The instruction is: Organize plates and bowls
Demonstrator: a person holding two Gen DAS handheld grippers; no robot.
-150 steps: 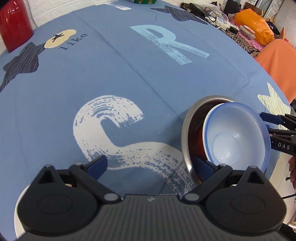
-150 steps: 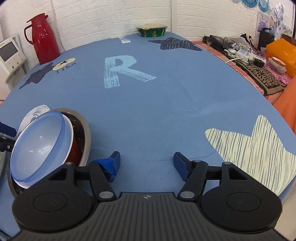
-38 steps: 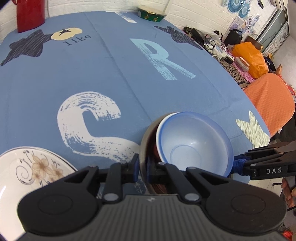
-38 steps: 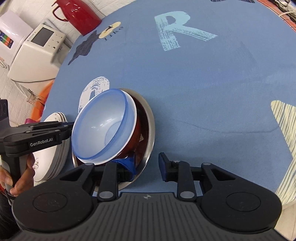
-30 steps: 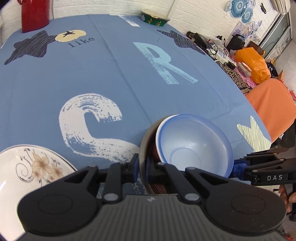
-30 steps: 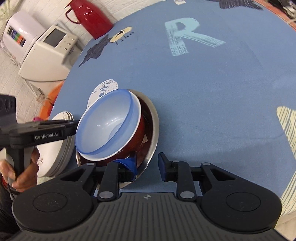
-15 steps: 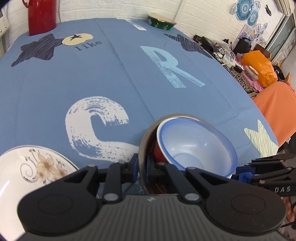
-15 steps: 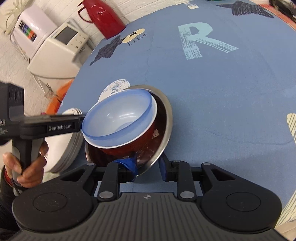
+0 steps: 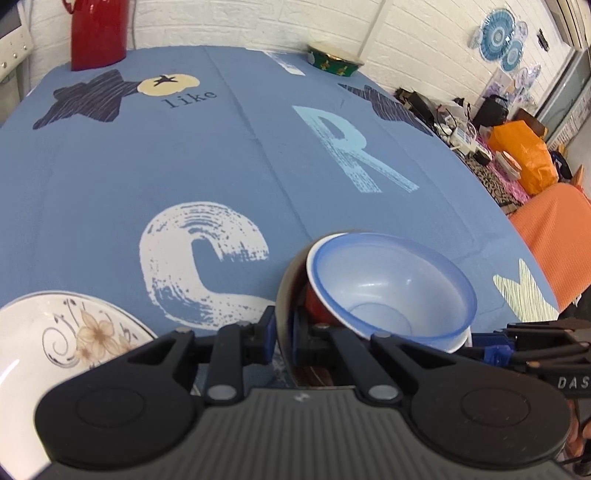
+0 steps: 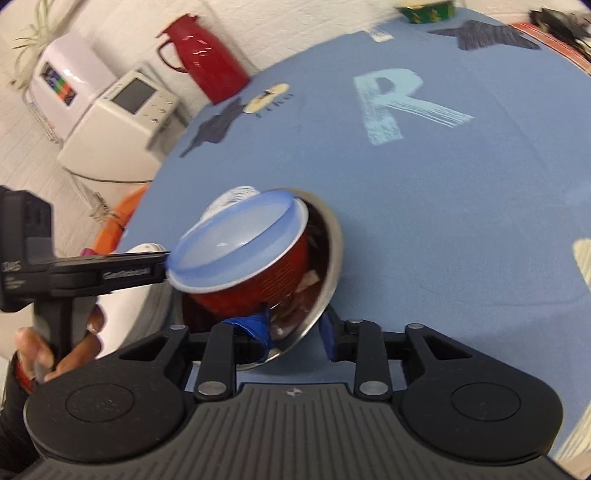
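Steel shows as a thin bright rim around the nested stack: a stainless steel bowl (image 10: 328,266) carries a red bowl (image 10: 266,280), and inside that sits a pale blue plastic bowl (image 9: 391,288) with a white outer edge. Both grippers have the steel rim pinched from opposite sides. The left gripper (image 9: 282,332) has its jaws drawn nearly together, one blue pad outside the rim and one inside it. The right gripper (image 10: 295,328) is likewise closed on the rim's near edge, with its blue-taped finger (image 10: 255,325) inside the bowl under the red one and the other finger outside. In the right wrist view the stack tilts, its far edge higher, and looks raised off the blue tablecloth (image 9: 221,155), though contact underneath is hidden. A white plate with a flower pattern (image 9: 74,332) lies just left of the stack near the table's edge. Far across the table stand a red thermos (image 9: 98,33) and a green bowl (image 9: 334,62). A hand (image 10: 55,350) grips the left tool's handle.
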